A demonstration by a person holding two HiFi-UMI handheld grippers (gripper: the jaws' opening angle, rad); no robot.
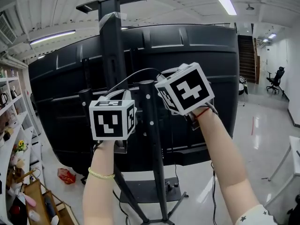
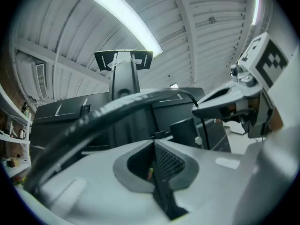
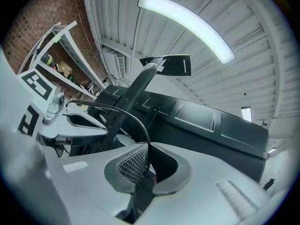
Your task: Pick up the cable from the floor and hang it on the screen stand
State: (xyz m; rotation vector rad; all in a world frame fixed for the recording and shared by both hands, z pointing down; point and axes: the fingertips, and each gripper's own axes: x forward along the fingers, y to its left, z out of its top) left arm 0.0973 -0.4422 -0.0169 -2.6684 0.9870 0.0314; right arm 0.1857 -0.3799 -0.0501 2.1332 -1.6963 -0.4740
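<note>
Cable [image 3: 113, 107]: thin, black, arched | right gripper [image 3: 149, 146]: nearly closed, pinching cable; left gripper [image 2: 153, 142]: jaws together | screen stand [image 1: 112, 46]: dark matte post

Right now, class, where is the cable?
Head view, centre: the cable arcs above the screen stand post, clamped at its right by the right gripper.

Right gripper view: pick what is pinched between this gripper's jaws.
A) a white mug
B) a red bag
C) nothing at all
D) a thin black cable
D: in the right gripper view the thin black cable arcs down and runs straight into the closed jaws of the right gripper.
</note>
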